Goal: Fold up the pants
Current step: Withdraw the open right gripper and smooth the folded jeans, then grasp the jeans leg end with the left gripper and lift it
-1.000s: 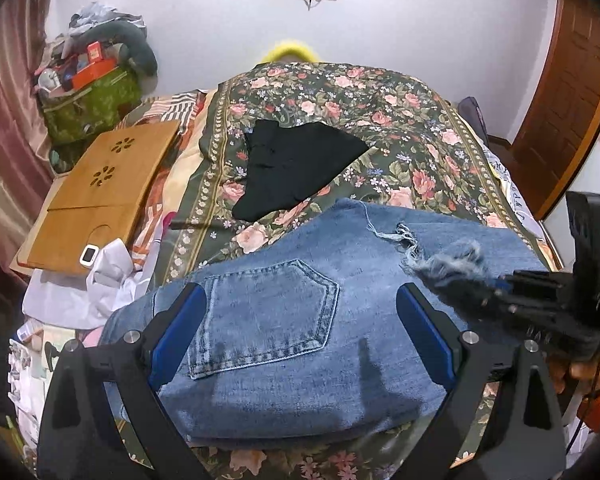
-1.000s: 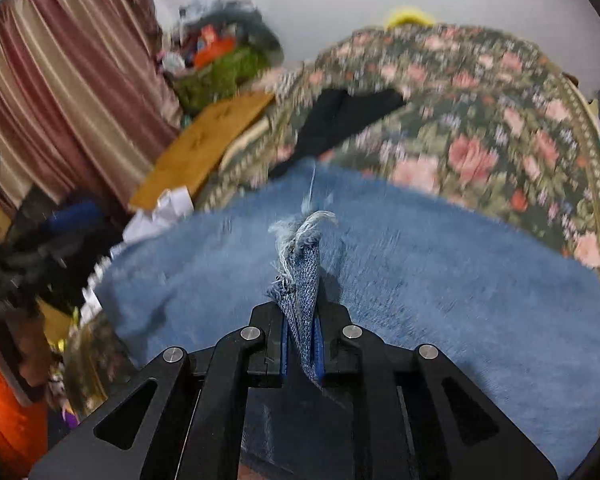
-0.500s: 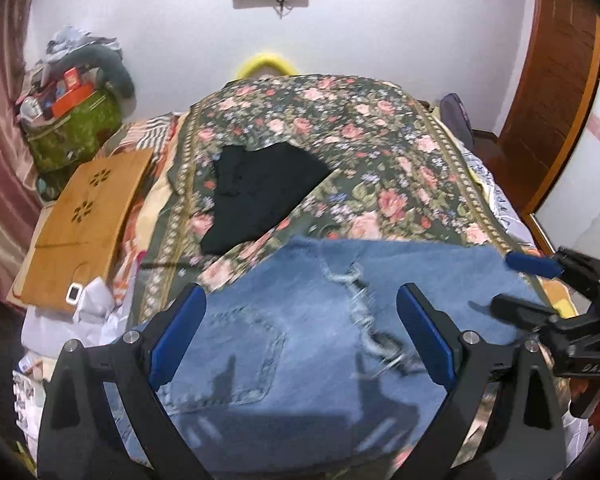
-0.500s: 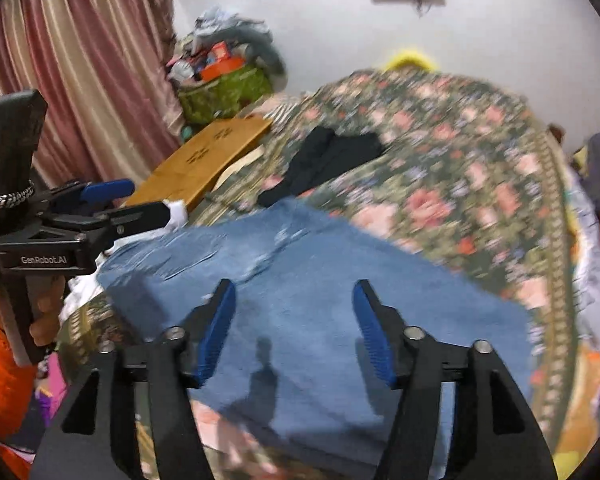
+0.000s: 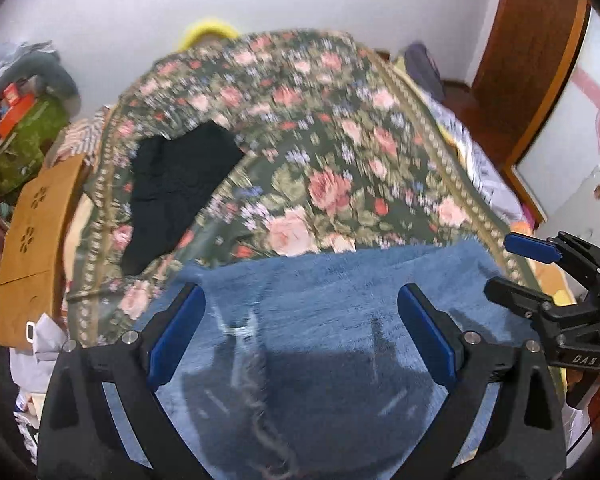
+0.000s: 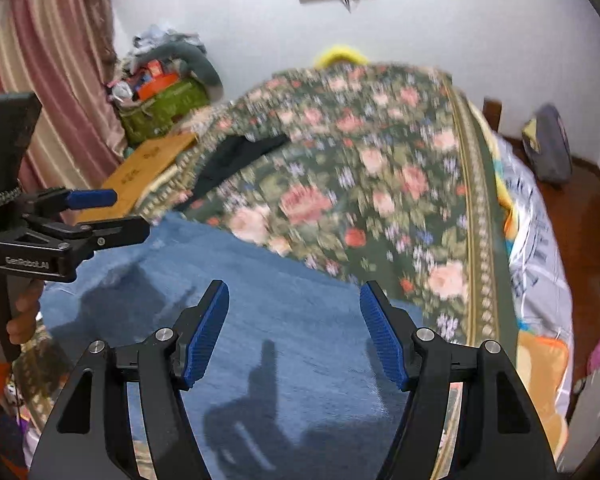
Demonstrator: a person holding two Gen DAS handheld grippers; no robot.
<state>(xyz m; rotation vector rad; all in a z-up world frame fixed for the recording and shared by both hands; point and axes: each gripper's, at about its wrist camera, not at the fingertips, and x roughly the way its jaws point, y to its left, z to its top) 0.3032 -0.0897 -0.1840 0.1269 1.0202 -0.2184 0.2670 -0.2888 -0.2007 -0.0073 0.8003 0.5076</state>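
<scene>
While both claws hang released, we sit between folds | left gripper, right gripper empty | jeans fill lower frame on floral bedspread | next: we pick a fresh edge.

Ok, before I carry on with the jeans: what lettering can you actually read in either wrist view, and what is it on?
"GenRobot.AI": on the side of the left gripper, seen in the right wrist view; soft but legible.
"DAS": on the body of the right gripper, seen in the left wrist view.
Nothing else is readable: the packages in the green bag are too small and blurred, and the jeans show no label.
</scene>
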